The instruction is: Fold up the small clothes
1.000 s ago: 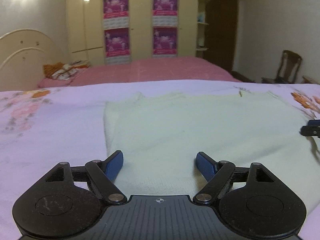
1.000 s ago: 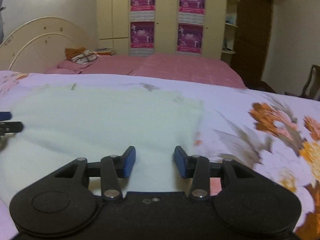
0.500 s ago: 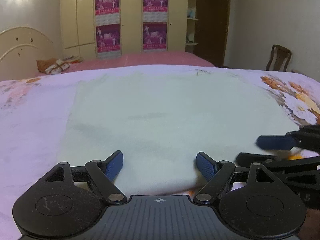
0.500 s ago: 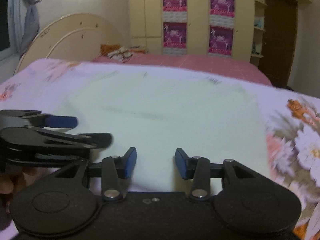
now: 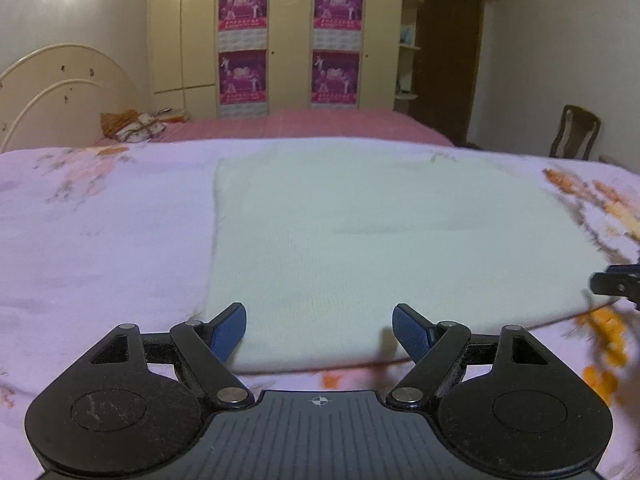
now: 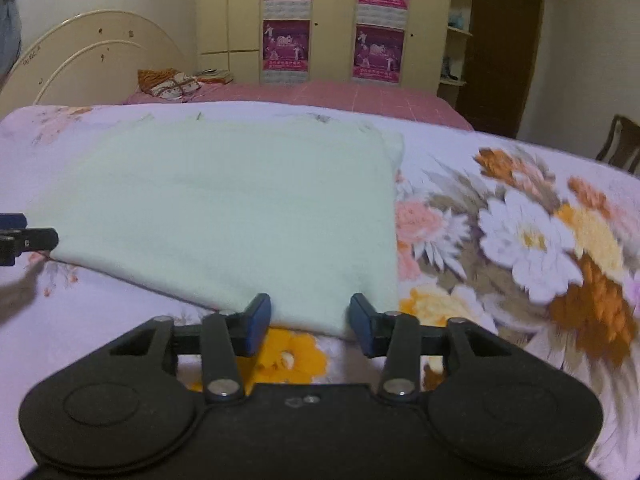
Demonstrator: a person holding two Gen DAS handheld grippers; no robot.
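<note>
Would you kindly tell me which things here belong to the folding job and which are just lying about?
Part of the job:
- pale green garment, lying flat on the floral bedspread
- left gripper
- right gripper

Just lying about:
- orange and patterned bundle on the pink bed
- posters on the wardrobe
- wooden chair

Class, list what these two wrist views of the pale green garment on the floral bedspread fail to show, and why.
- Pale green garment: its kind; folded flat, no sleeves or collar show.
- Right hand-held gripper, left wrist view: cut off by the right edge.
- Left hand-held gripper, right wrist view: cut off by the left edge.
- Wardrobe posters: print too small.
</note>
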